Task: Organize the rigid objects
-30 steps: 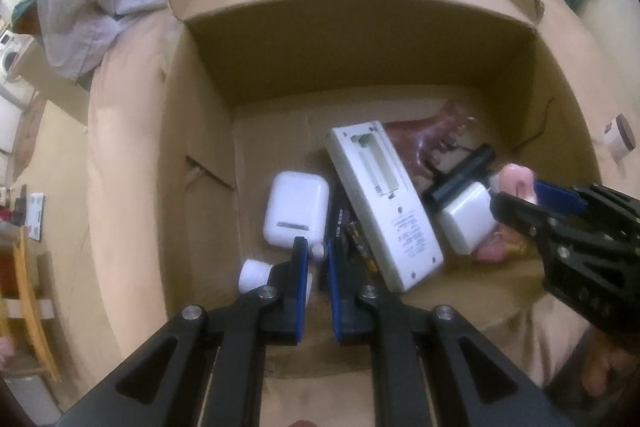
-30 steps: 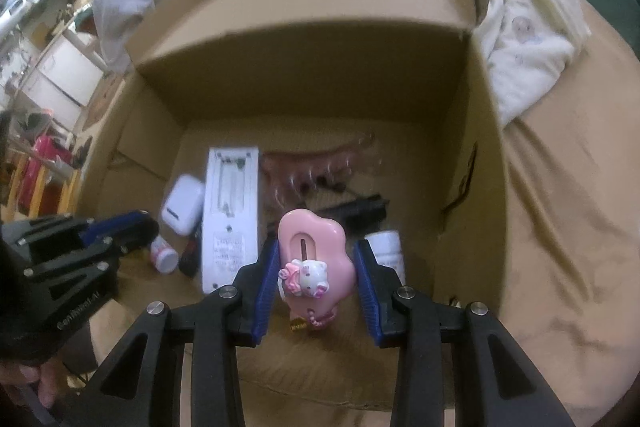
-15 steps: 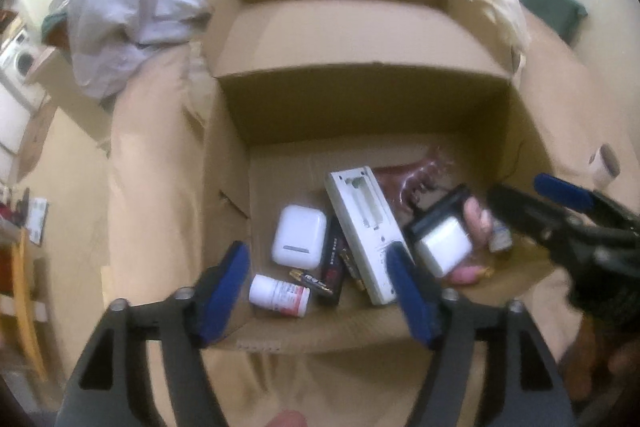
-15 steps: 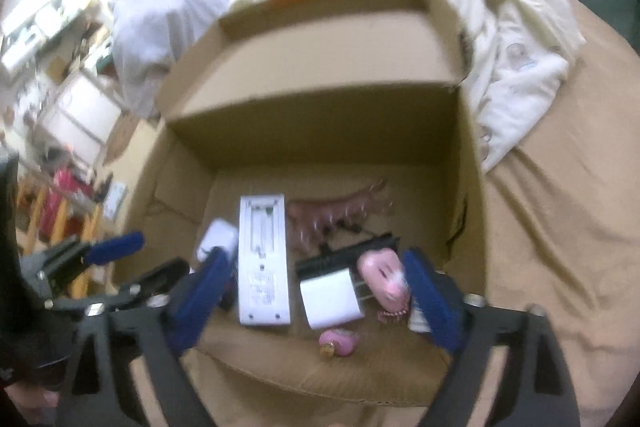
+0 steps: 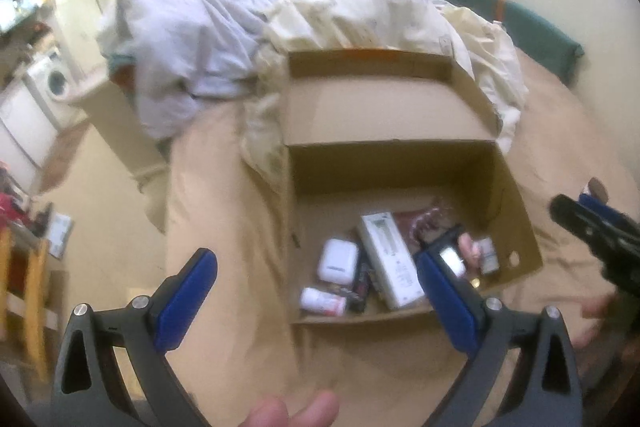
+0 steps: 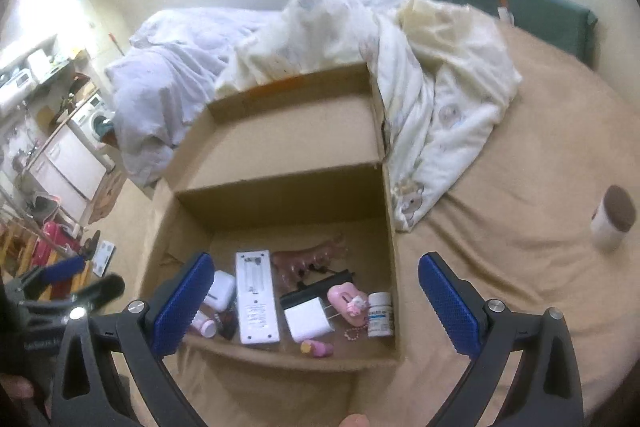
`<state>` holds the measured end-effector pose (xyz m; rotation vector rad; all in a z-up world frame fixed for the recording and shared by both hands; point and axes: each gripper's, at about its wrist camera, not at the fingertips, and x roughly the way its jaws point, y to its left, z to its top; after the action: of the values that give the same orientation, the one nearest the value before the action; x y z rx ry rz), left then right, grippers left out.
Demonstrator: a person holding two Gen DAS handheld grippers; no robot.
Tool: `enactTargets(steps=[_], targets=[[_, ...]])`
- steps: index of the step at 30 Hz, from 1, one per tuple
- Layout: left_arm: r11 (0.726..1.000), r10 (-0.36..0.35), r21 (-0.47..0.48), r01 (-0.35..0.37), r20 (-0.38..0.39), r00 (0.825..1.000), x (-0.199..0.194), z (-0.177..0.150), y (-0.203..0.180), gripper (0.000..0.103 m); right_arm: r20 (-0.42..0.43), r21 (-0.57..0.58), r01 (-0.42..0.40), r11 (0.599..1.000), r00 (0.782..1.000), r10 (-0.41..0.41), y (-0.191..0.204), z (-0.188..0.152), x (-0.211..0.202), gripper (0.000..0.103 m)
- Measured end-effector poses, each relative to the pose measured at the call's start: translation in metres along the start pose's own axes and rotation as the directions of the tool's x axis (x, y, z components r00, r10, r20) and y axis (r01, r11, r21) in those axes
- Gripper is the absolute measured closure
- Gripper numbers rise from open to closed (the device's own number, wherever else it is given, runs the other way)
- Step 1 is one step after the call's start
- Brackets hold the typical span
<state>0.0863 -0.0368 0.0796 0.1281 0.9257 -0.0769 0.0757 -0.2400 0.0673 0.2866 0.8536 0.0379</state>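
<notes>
Hovering above the cardboard box (image 6: pixel 390 227) on the tan bedspread (image 6: pixel 520 147), I hold both claws over it with nothing in either. My left claw (image 5: pixel 316 299) has its blue pads spread far apart and its jaws are opening wider; only air and the view of the box lie between them. My right claw (image 6: pixel 314 303) stands at its widest too, empty.

Everything sorted so far lies on the box floor. A long white remote (image 6: pixel 256 301) sits roughly in the middle, lying flat. Left of it is a white earbud case (image 6: pixel 220 291), and near the front wall a small white pill bottle with a pink label (image 6: pixel 203 325) lies on its side. Right of the remote sit a white charger block (image 6: pixel 308 319), a pink toy with a little cat figure (image 6: pixel 348 301), and an upright white medicine bottle (image 6: pixel 380 313) close to the right wall. A pink hair claw clip (image 6: pixel 312 261) lies toward the back, and a small pink item (image 6: pixel 318 348) rests by the front wall.

Out on the bedspread, well apart from the box, stands a white jar with a brown lid (image 6: pixel 612 221). Rumpled white and cream bedding (image 6: pixel 420 67) is heaped behind the box.
</notes>
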Motion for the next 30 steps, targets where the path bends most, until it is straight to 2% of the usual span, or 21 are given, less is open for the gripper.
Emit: enactTargets(steps=[3,6,13,15,19,23,28,30], targets=[[1.000,0.016,0.013,-0.017,0.035,0.999,-0.015,-0.009,0.001,0.003,0.004,-0.019,-0.014,1.000,1.000,0.014,0.007,-0.006,-0.018,0.000],[1.000,-0.003,-0.005,0.003,0.041,0.999,-0.027,-0.022,0.003,0.003,0.011,-0.040,-0.016,0.999,1.000,0.016,0.013,-0.017,-0.034,0.000],[0.999,-0.009,-0.035,0.011,0.049,0.999,-0.035,-0.055,0.003,0.003,0.037,-0.057,-0.011,0.998,0.999,0.013,0.018,-0.049,-0.058,0.000],[0.999,-0.023,-0.043,0.025,0.053,0.998,-0.035,-0.063,0.004,0.003,0.072,-0.057,0.016,0.998,0.997,-0.012,0.018,-0.058,-0.062,0.000],[0.992,-0.065,-0.102,0.068,0.034,0.997,-0.028,-0.070,0.012,0.003,0.068,-0.050,0.024,0.998,0.997,-0.021,0.013,-0.071,-0.056,0.000],[0.992,-0.052,-0.111,0.058,0.056,0.997,-0.025,-0.069,0.014,0.003,0.037,-0.014,0.024,1.000,0.999,-0.024,0.006,-0.076,-0.045,0.000],[0.995,-0.003,-0.103,0.008,0.053,0.999,-0.018,-0.068,0.010,0.003,0.015,-0.008,0.031,0.999,0.999,-0.031,0.005,-0.076,-0.036,0.000],[0.995,-0.013,-0.094,0.018,0.050,0.999,-0.016,-0.068,0.008,0.003,0.001,-0.015,0.036,0.999,0.999,-0.036,0.007,-0.077,-0.032,0.000]])
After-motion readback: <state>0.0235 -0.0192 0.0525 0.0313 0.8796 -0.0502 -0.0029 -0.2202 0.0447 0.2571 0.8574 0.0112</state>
